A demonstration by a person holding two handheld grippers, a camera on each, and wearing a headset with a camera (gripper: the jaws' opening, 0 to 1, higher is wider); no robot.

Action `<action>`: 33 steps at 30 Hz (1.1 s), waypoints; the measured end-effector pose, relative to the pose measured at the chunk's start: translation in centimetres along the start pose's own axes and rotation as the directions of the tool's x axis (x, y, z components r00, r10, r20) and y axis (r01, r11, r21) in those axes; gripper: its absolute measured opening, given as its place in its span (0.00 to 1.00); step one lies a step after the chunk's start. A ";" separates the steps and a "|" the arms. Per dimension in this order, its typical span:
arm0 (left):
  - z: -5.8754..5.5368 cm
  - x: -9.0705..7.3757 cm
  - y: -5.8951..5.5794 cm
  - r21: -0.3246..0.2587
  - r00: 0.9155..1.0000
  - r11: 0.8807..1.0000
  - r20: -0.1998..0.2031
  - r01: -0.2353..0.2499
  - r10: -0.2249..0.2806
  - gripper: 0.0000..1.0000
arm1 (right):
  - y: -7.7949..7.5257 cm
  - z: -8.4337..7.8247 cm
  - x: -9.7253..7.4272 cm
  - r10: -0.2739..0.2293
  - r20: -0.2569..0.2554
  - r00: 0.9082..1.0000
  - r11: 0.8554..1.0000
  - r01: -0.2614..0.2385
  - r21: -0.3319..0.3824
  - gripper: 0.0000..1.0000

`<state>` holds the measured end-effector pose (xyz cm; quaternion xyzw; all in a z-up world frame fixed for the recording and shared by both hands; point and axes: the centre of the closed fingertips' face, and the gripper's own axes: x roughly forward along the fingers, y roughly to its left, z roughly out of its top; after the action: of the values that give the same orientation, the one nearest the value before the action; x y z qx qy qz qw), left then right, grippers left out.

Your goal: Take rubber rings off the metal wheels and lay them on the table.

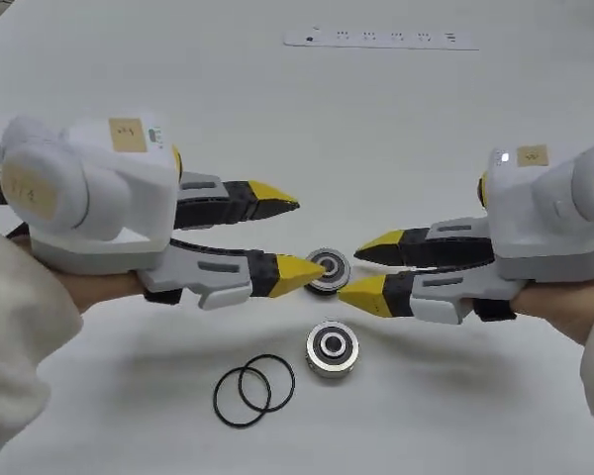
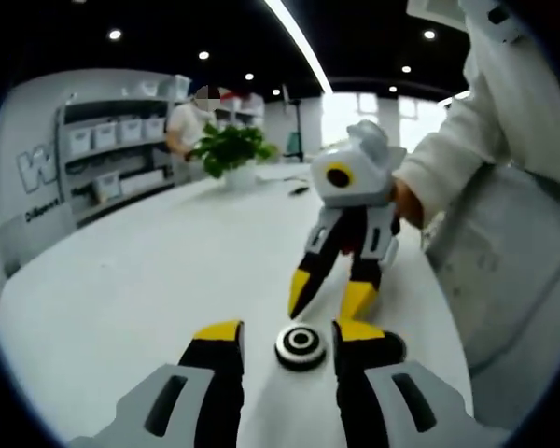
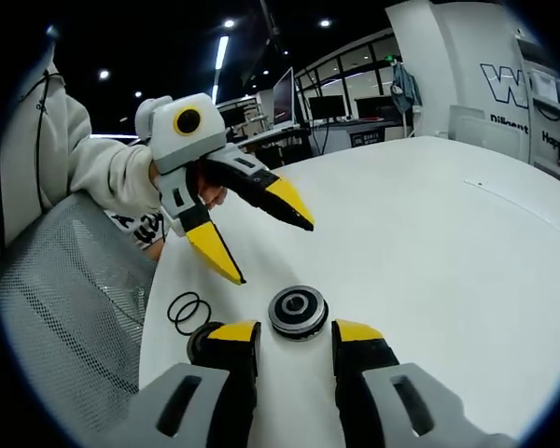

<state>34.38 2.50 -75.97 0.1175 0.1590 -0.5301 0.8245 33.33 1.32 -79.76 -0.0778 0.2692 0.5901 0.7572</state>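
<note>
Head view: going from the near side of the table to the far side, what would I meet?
Two black rubber rings → nearer metal wheel → farther metal wheel → white power strip.

In the right gripper view, the wall (image 3: 541,56) at the far right carries a large outlined letter W (image 3: 504,86), with the rest of the word cut off. Below it, small dark lettering (image 3: 513,119) reads "Diligent", and a lower line (image 3: 553,138) begins "Hap".

In the left gripper view, a left wall sign (image 2: 35,168) shows a big W over small text starting "Dil".

In the head view, a tan sticker (image 1: 127,135) on the left gripper (image 1: 309,237) and another sticker (image 1: 533,155) on the right gripper (image 1: 347,273) bear marks too faint to read. So does the white strip (image 1: 381,39) on the far side of the bench (image 1: 178,79).
</note>
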 end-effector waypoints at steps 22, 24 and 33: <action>-2.3 2.4 -1.1 -0.029 0.999 1.000 -0.048 0.006 -0.008 0.20 | -0.4 -0.5 0.9 -0.024 0.014 1.000 0.995 0.025 -0.092 0.23; -2.3 2.4 -1.1 -0.030 0.999 1.000 -0.047 0.005 -0.007 0.19 | -0.4 -0.4 0.9 -0.027 0.017 1.000 0.994 0.028 -0.103 0.24; -2.4 2.1 -0.4 -0.046 0.999 0.999 -0.046 -0.025 0.023 0.19 | -0.3 -0.5 0.9 -0.027 0.018 0.999 0.994 0.029 -0.110 0.22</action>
<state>34.55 1.44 -79.07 0.1123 0.1884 -0.5138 0.8294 33.58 1.80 -80.69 -0.1182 0.2289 0.5941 0.7621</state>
